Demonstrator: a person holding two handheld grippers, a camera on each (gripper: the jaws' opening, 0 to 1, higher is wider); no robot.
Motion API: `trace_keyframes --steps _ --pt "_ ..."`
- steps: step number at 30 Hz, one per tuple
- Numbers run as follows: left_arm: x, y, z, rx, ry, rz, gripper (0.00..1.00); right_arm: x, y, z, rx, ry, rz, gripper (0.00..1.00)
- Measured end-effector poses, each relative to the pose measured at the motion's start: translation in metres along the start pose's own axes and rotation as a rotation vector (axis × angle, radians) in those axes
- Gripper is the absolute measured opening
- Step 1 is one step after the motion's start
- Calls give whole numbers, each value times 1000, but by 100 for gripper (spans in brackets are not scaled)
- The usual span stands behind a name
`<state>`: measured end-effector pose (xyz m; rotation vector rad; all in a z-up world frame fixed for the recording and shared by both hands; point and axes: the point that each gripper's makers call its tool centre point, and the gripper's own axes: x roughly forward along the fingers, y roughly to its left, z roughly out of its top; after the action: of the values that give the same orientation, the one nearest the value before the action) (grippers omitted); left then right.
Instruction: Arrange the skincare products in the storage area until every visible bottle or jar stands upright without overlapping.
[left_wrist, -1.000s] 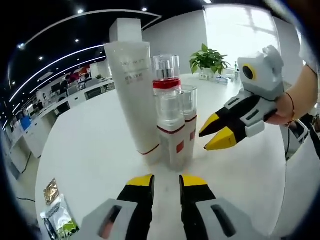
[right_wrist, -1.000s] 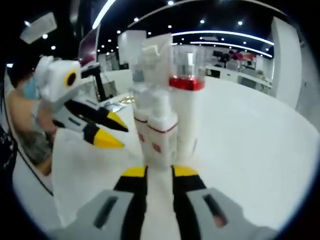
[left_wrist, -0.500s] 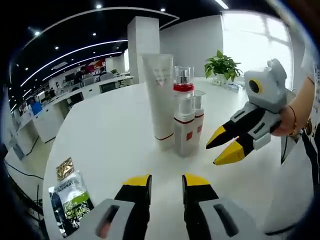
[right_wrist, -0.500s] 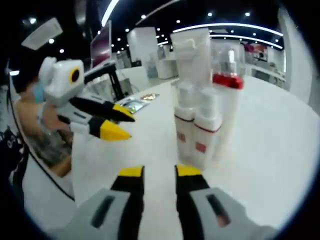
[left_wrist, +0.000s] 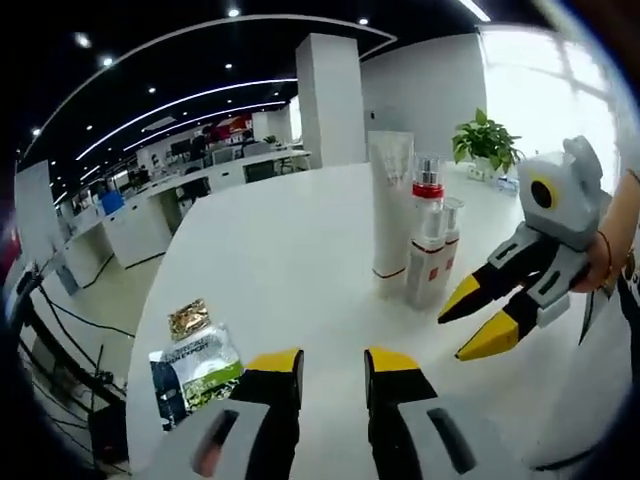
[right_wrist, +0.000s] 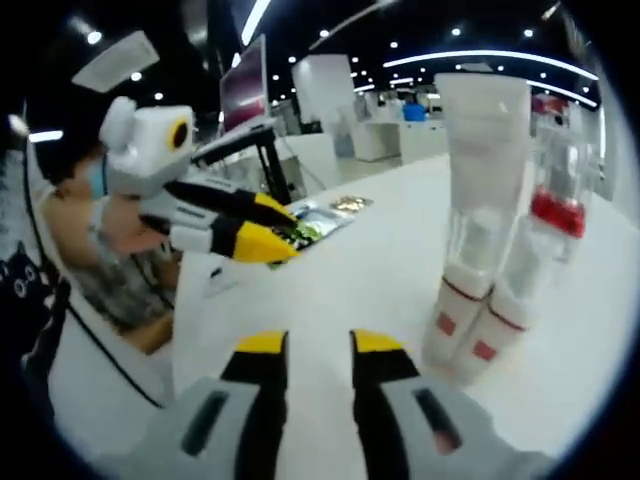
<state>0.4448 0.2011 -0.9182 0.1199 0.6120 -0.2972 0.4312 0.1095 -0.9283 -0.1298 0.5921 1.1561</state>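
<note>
White round table (left_wrist: 290, 250) carries upright bottles (left_wrist: 425, 250) and, seemingly, snack packets (left_wrist: 190, 365)

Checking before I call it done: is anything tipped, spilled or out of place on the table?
Nothing looks tipped or spilled. The tall white tube, the red-collared bottle and the two small pump bottles stand upright in one tight cluster. The only stray items are two snack packets lying flat near the table edge.

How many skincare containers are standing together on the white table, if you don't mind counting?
4: a tall white tube, a red-collared bottle behind, and two small bottles in front. Others may be hidden.
</note>
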Motion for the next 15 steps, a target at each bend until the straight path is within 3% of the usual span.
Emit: trace_keyframes --steps 7,15 --pt "-21 56 -30 -115 41 177 24 31 21 20 -45 -15 44 25" --pt "-40 95 -59 -234 82 274 25 60 27 29 -29 -1 55 27"
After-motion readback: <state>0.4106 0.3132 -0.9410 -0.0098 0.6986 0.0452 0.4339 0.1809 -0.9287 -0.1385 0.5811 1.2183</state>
